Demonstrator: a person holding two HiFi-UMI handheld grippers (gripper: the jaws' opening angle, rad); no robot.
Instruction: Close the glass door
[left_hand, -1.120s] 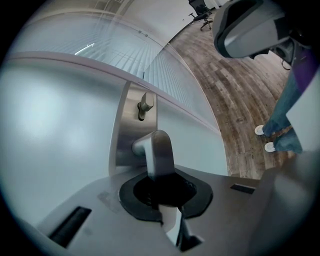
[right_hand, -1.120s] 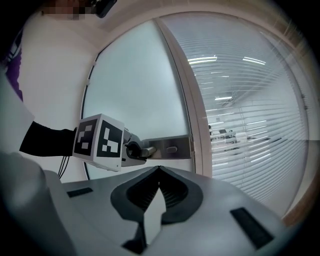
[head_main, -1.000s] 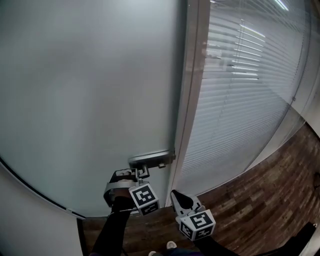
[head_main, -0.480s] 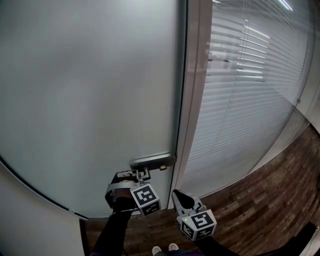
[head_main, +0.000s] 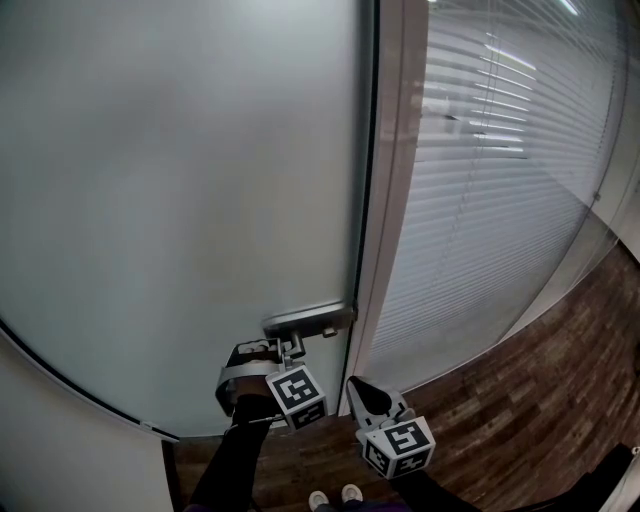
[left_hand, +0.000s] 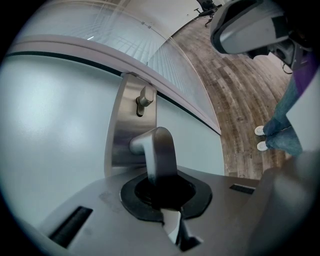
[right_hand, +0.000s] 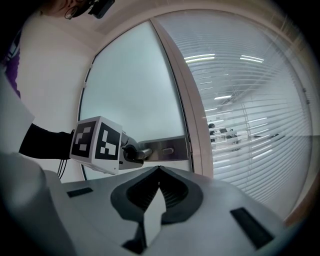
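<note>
The frosted glass door (head_main: 180, 180) stands with its edge against the pale frame (head_main: 395, 200). Its steel lever handle (head_main: 308, 320) sits low on the door near that edge. My left gripper (head_main: 285, 352) is shut on the lever (left_hand: 159, 150), whose end runs in between the black pads; the jaws have just been closing on it. Above the lever on the steel plate (left_hand: 120, 125) sits a small thumb-turn (left_hand: 145, 97). My right gripper (head_main: 352, 385) hangs to the right and lower, off the door, shut with nothing in it (right_hand: 159, 170). From there I see the left gripper's marker cube (right_hand: 97, 142).
Right of the frame runs a glass wall with white blinds (head_main: 500, 150). Dark wood flooring (head_main: 520, 400) lies below it. A white wall (head_main: 60, 440) curves in at the lower left. The person's white shoes (left_hand: 260, 137) stand on the floor behind the left gripper.
Only the head view has shifted slightly. Both grippers stay where they were, the left one at the lever handle.
</note>
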